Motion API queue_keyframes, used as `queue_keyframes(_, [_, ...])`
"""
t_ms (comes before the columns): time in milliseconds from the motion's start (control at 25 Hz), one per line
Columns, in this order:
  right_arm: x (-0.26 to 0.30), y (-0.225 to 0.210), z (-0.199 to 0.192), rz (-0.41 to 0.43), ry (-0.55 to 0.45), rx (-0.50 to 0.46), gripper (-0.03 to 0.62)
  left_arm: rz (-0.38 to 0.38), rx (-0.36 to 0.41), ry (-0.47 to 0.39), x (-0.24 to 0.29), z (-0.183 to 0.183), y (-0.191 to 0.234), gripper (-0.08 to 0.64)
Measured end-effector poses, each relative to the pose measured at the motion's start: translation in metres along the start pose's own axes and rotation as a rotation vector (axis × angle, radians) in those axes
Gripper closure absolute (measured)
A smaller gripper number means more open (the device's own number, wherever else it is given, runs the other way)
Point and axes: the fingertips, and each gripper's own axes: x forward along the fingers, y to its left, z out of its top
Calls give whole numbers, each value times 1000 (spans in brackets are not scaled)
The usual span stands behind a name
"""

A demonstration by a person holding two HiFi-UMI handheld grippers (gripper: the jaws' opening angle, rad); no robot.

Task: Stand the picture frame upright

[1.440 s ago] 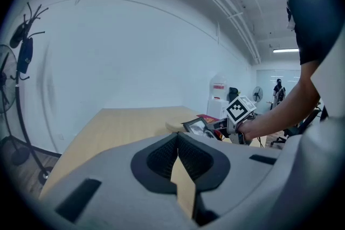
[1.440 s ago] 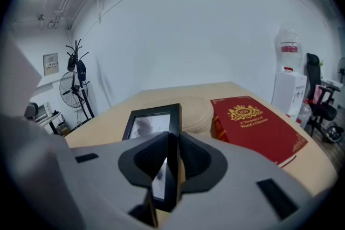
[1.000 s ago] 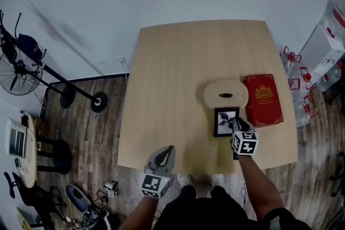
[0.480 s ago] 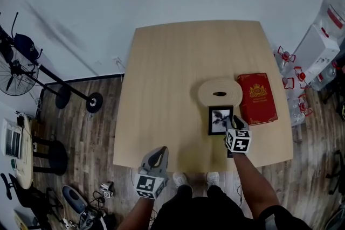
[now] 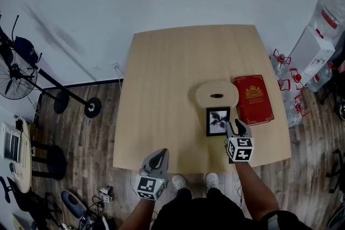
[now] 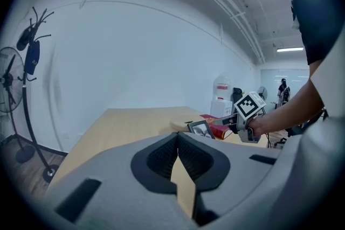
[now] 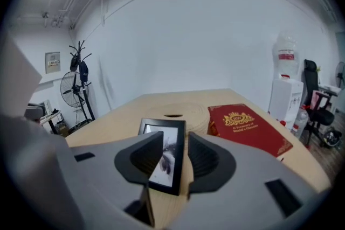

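A small black picture frame (image 5: 218,120) with a grey plant print sits on the wooden table (image 5: 161,89), in front of an oval wooden board (image 5: 216,95). In the left gripper view the frame (image 6: 201,128) leans back with its face tilted up. My right gripper (image 5: 237,125) is at the frame's near right corner. Its jaws have just been opening and now stand apart. In the right gripper view the frame (image 7: 171,159) shows in the gap between the jaws of my right gripper (image 7: 175,140), with no pad pressing on it. My left gripper (image 5: 158,154) hangs off the table's near edge, tips together and empty.
A red book (image 5: 253,99) lies flat right of the frame and board. Water bottles and a white dispenser (image 5: 318,51) stand right of the table. A fan and a coat stand (image 5: 32,70) are on the left. The person's feet are under the near edge.
The right gripper's jaws have spread apart and it has drawn back a little from the frame's right edge. The frame stays where it was. The left gripper has not moved.
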Motion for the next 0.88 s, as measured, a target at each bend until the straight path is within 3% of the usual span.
queue_keyframes(320, [-53, 23, 55, 34, -123, -191, 474, -14, -10, -58, 7, 18, -4, 560])
queue_keyframes(400, [-63, 27, 63, 38, -144, -236, 504, -34, -14, -67, 9, 21, -10, 559])
queue_keyframes(600, [-89, 34, 77, 36, -170, -238, 578, -98, -2, -77, 16, 29, -34, 560])
queue_keyframes(880, [-119, 49, 92, 48, -224, -271, 583, -164, 36, -84, 22, 37, -53, 560])
